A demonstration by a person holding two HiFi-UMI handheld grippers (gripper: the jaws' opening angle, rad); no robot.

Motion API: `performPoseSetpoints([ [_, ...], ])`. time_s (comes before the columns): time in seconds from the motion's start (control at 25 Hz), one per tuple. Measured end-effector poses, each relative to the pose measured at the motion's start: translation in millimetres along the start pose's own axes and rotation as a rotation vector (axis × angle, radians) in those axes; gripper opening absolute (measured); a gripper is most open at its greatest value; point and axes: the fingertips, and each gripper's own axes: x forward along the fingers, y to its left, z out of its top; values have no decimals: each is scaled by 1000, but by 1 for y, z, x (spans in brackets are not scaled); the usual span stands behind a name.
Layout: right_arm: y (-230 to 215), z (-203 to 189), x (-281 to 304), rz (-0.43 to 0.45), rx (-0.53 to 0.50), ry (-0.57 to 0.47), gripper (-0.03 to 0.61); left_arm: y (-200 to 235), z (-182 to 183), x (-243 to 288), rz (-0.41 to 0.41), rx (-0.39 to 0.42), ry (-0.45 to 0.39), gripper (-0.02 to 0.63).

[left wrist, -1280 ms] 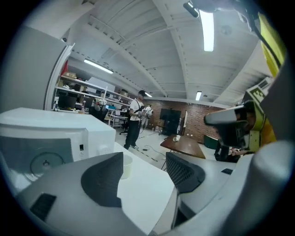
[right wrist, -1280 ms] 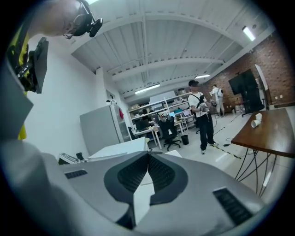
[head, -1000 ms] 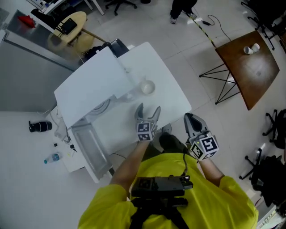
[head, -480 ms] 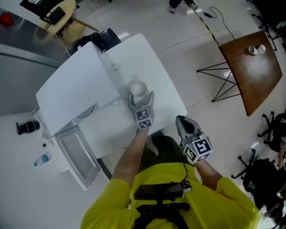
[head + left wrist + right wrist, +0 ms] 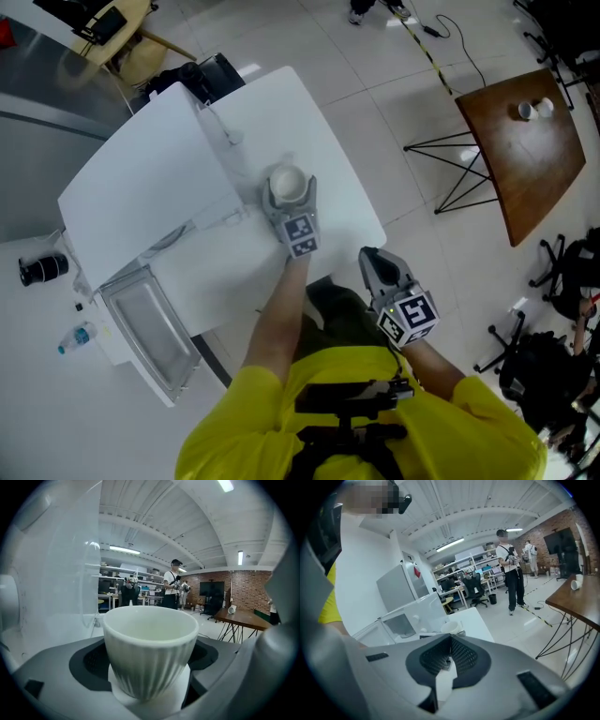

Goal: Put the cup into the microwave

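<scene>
Where the white bench [image 5: 323, 122] carries the microwave [image 5: 141, 187], well to the left of our left tongs [image 5: 290, 191], we see its door [image 5: 145, 323] hanging open towards us. A small bottle [image 5: 75, 336] lies on the floor further left still.

Our left tongs reach out over the bench, just to the right of the microwave. Their jaws have just been opening and now stand released, spread wide. The cup [image 5: 287, 178] stands between them: pale, ribbed, upright, with its mouth facing up. From the left gripper view we see a dark gap on each side between the cup wall and the pads, so neither pad presses on it. The cup rests on the bench, outside the microwave and just beside it.

Our right tongs [image 5: 371, 259] hang nearer to us, off the bench edge and well to the right of the cup. Their jaws are clenched tip to tip with nothing between them.

Far to the right of both tongs stands a brown bench [image 5: 525, 150] on thin black legs.
</scene>
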Motion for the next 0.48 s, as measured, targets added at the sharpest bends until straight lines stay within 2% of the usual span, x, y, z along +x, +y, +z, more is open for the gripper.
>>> performPoseSetpoints([
  [0.24, 3, -2, -5, 5, -15, 3, 6, -31, -11, -65, -127, -1, 20, 446],
  [0.48, 21, 5, 7, 44, -39, -19, 6, -39, 0, -140, -179, -33, 29, 446],
])
